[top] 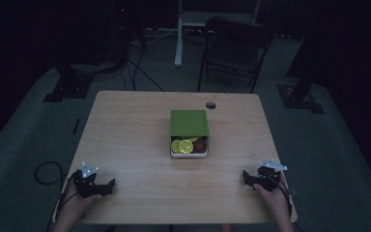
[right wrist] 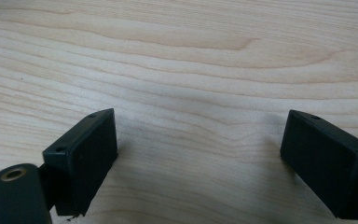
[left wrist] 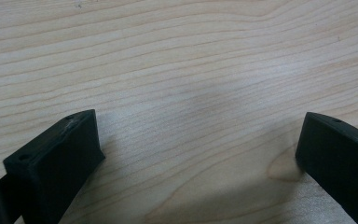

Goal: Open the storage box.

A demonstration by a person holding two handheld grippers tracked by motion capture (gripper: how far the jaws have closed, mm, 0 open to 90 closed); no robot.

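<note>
A small metal box stands mid-table with a green lid slid back over its far part. Inside lie yellow-green round pieces and a dark red one. My left gripper rests near the front left corner, held by a hand, its jaws pointing right. At the front right, the right gripper rests the same way, pointing left. Both stand open over bare wood: left gripper, right gripper, nothing between the jaws.
The wooden table has a round cable hole at the far side. A folding chair and stand bases sit on the dark floor beyond. A cable loop lies left of the table.
</note>
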